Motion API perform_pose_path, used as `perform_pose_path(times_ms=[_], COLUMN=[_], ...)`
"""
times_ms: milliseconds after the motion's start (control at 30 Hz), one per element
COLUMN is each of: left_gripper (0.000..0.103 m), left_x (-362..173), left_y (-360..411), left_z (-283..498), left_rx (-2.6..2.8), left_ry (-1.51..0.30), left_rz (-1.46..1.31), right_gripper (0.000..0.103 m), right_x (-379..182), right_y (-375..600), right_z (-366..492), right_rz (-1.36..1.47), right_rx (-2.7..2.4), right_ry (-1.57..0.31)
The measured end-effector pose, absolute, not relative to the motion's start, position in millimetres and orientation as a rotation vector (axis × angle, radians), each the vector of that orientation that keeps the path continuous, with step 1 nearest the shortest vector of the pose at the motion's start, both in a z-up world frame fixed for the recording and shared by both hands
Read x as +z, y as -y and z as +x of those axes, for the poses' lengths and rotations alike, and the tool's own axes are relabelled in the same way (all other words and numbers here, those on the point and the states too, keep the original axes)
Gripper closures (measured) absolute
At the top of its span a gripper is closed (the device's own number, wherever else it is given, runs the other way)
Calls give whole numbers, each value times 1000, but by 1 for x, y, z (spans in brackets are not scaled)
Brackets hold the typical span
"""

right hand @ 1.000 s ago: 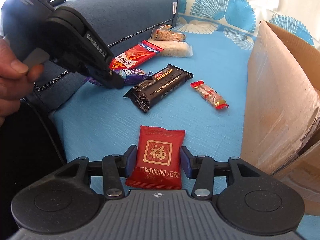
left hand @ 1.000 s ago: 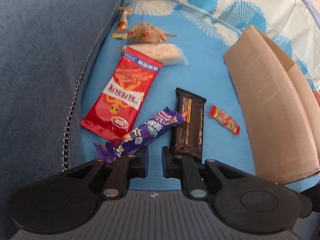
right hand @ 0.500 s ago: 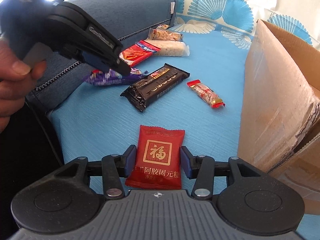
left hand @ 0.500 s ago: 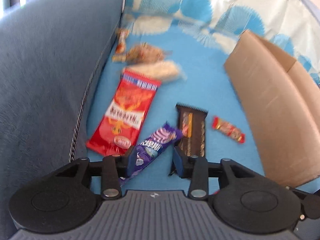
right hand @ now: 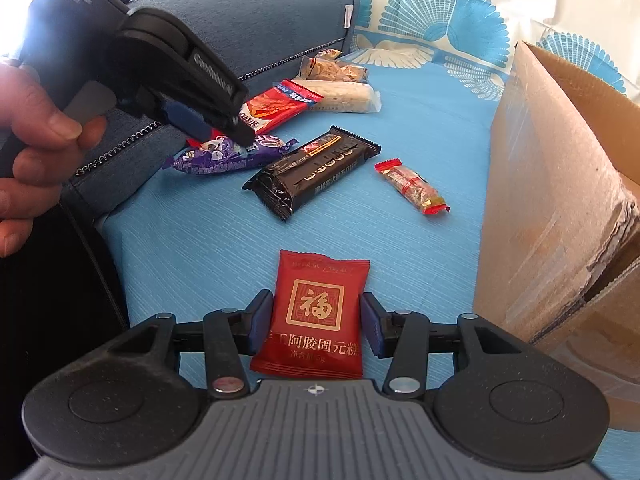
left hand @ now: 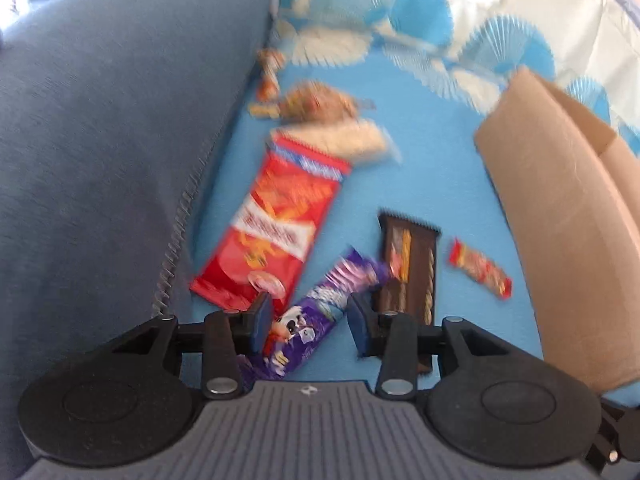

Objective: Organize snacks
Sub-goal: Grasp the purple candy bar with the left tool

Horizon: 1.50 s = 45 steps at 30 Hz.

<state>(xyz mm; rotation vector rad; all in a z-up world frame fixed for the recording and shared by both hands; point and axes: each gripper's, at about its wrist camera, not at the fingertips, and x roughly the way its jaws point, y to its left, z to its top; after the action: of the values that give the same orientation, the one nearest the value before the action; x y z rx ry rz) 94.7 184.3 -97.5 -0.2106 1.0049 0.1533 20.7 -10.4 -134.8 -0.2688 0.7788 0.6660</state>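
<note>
at the far left a bare hand (right hand: 28,152) gripped the handle of the left gripper (left hand: 310,322), whose jaws stood apart on either side of a purple snack bar (left hand: 316,316) lying aslant on the blue sheet (right hand: 224,248); the left finger sat just beside the wrapper and the other was apart from it, so the tool was released, not clenched. in the right wrist view its fingertips (right hand: 244,142) came down onto that purple wrapper. beside it lay a long red packet (left hand: 276,224) along the edge of the grey-blue cushion (left hand: 100,160), with a pale wrapped snack (right hand: 340,96) and a clear bag of brownish pieces (right hand: 332,70) beyond it. next to the right came a dark brown bar (right hand: 316,170), its near end touching the purple bar, then a small red-ended candy (right hand: 412,188) lying apart. nearer the right wrist camera, the right gripper (right hand: 318,322) stood open around a dark red sachet (right hand: 316,316) flat on the sheet, both pads just beside its edges; whether they touched it i could not tell. a cardboard box (right hand: 552,184) stood at the far right.
</note>
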Motion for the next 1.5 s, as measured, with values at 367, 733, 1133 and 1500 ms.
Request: perform_pose_path(times_ms=[367, 733, 1133, 1500], left_gripper=[71, 87, 87, 87], left_x=[-104, -101, -104, -90], left_y=[-173, -173, -166, -170], left_z=[99, 96, 97, 83], left_rx=[104, 82, 59, 38], left_ry=[-1057, -1045, -1055, -980], left_rz=[-157, -187, -146, -179], right_gripper=[53, 57, 58, 58], right_x=[-135, -135, -134, -121], right_y=[9, 8, 7, 7], right_z=[20, 19, 15, -1], right_rz=[-274, -278, -312, -340], right_rx=[664, 655, 655, 666], right_ry=[-774, -757, -741, -690])
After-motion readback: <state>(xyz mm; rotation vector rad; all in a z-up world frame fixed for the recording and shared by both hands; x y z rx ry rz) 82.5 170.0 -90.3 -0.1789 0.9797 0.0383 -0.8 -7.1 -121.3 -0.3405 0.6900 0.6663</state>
